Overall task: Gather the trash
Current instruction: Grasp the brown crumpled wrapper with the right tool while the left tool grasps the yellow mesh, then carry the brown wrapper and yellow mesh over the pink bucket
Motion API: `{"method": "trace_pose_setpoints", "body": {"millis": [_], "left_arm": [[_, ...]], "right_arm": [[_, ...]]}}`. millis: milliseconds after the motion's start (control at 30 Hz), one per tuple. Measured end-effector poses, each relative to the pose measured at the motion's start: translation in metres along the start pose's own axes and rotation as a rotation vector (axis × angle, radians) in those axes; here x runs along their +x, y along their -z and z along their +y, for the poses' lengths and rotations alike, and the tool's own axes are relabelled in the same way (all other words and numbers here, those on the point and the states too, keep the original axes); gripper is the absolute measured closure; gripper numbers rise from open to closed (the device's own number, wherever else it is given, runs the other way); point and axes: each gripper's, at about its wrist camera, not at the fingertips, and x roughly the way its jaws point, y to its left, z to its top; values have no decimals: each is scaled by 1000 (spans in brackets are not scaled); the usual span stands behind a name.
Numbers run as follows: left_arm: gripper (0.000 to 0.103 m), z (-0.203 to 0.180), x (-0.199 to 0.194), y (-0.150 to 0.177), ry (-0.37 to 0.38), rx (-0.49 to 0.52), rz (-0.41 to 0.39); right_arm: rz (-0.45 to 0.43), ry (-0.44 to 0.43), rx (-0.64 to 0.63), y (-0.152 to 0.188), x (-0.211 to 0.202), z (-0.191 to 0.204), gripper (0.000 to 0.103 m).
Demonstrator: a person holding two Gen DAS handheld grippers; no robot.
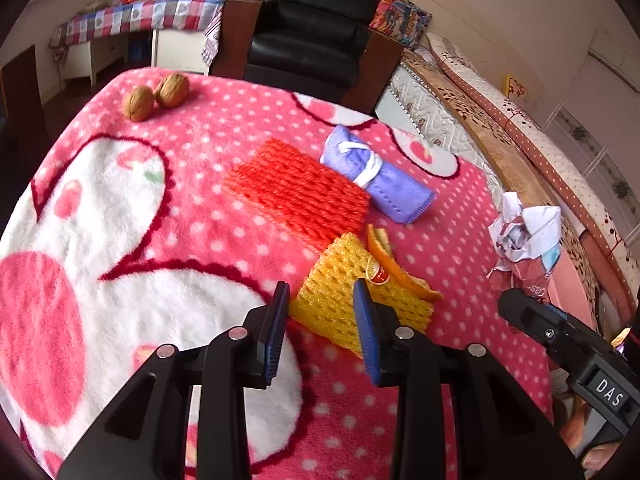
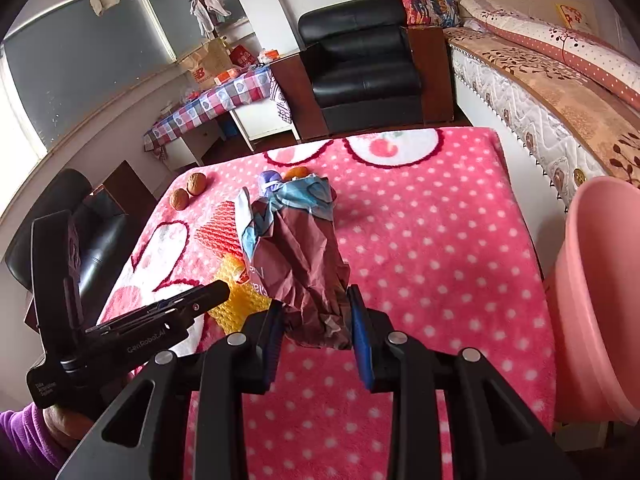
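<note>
Right claw (image 2: 316, 320) is pinching a crumpled paper wad (image 2: 298, 256), maroon and pale blue, held up above the pink polka-dot blanket (image 2: 432, 264) on the desk. Only the right wrist view shows the pink plastic bin (image 2: 600, 300), standing off the desk's right edge beside the bed (image 2: 552, 92). Over on the left wrist view, the left claw (image 1: 322, 304) hangs spread and empty just over the near corner of a yellow foam fruit net (image 1: 340, 300), an orange peel (image 1: 396, 264) lying on the net's far side. Behind them sit a red foam net (image 1: 296, 188), a rolled purple cloth (image 1: 380, 176) and two walnuts (image 1: 156, 96). From the right, the wad blocks most of that clutter.
</note>
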Motion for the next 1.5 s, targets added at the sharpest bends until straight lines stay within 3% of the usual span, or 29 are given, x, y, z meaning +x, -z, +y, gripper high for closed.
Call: {"method": "trace_pose_setpoints", "body": {"millis": [33, 167, 333, 733, 1100, 1500], "left_arm": [[87, -4, -3, 0, -14, 15, -14], [94, -13, -13, 1, -33, 39, -41], [95, -28, -31, 4, -44, 74, -95], [95, -88, -72, -9, 29, 181, -198], [95, -168, -72, -1, 98, 346, -246], [95, -240, -56, 15, 142, 484, -247]], "right_arm": [[0, -2, 3, 2, 0, -2, 73], [-6, -17, 13, 8, -6, -7, 73], [-30, -23, 6, 13, -20, -10, 73], [-114, 0, 66, 22, -64, -38, 73], [-182, 70, 163, 33, -104, -89, 73], [-229, 156, 269, 45, -138, -149, 72]]}}
